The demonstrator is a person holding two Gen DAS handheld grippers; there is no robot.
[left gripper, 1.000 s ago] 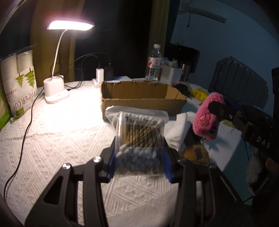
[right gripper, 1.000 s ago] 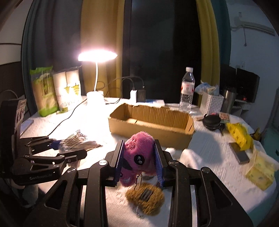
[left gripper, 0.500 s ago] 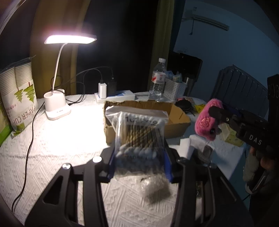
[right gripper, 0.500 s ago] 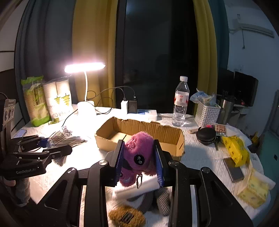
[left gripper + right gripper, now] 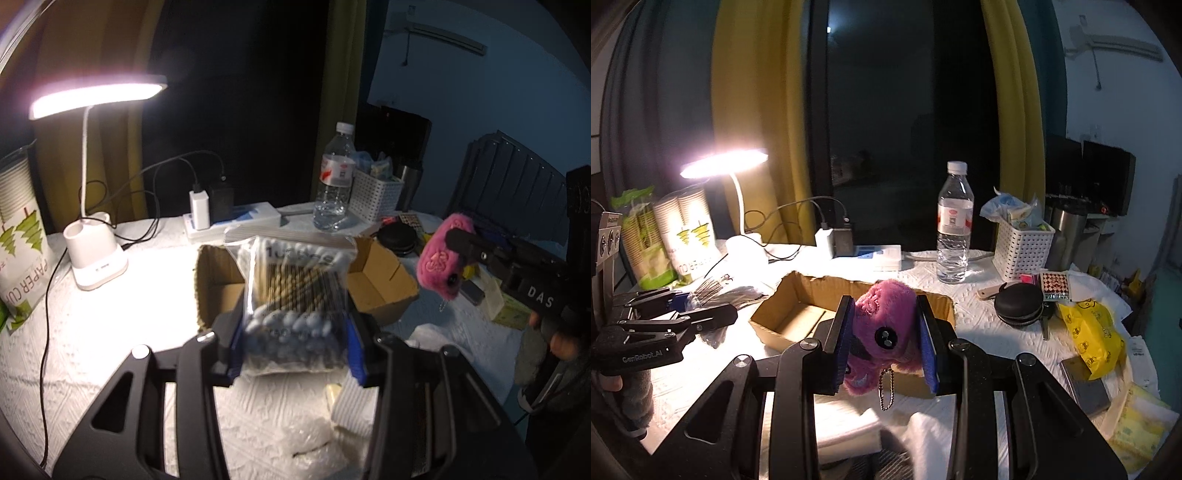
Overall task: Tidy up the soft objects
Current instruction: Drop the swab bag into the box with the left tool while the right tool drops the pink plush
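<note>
My left gripper [image 5: 293, 341] is shut on a clear zip bag of cotton swabs [image 5: 291, 291], held above the near edge of an open cardboard box [image 5: 373, 284]. The same gripper [image 5: 681, 308] shows at the left of the right wrist view, the swab bag [image 5: 718, 290] sticking out of it. My right gripper [image 5: 884, 339] is shut on a pink plush toy [image 5: 882, 325] with button eyes and a small chain, held over the box [image 5: 790, 317]. In the left wrist view the pink plush [image 5: 441, 256] hangs from the right gripper [image 5: 458, 245] to the right of the box.
A lit desk lamp [image 5: 94, 254], paper cup packs [image 5: 22, 254], a power strip with chargers [image 5: 229, 218], a water bottle [image 5: 954, 225] and a white basket [image 5: 1021, 245] ring the box. A black pouch [image 5: 1019, 304], yellow bag [image 5: 1089, 332] and tissues lie right. White folded cloths [image 5: 846, 428] lie below the grippers.
Both grippers have risen and moved toward the cardboard box, each keeping its load. The box now sits directly under and behind the swab bag and the plush; the brown fuzzy item has left view.
</note>
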